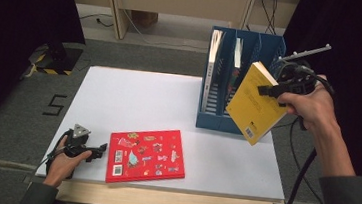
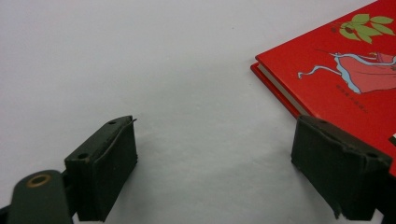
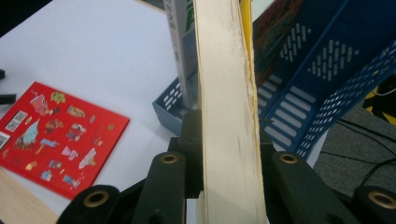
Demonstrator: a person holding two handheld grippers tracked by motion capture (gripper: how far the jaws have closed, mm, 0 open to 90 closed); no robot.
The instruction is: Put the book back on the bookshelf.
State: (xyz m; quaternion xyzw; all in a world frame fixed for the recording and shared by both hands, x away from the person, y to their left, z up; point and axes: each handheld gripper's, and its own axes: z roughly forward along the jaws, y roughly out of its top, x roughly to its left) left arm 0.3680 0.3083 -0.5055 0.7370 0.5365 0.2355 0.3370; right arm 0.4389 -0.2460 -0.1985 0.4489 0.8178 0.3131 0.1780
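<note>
At the table's near left the left gripper [image 1: 98, 150] rests with jaws apart and empty just beside the red book [image 1: 146, 155] lying flat, while at the far right the right gripper [image 1: 265, 90] clamps the yellow book [image 1: 254, 104], tilted in the air before the blue file rack [image 1: 218, 113].

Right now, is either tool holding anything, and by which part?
The right tool clamps the yellow book across its thickness at the page edge, lifted by the blue file rack. The left tool is open, holding nothing, beside the red book.
</note>
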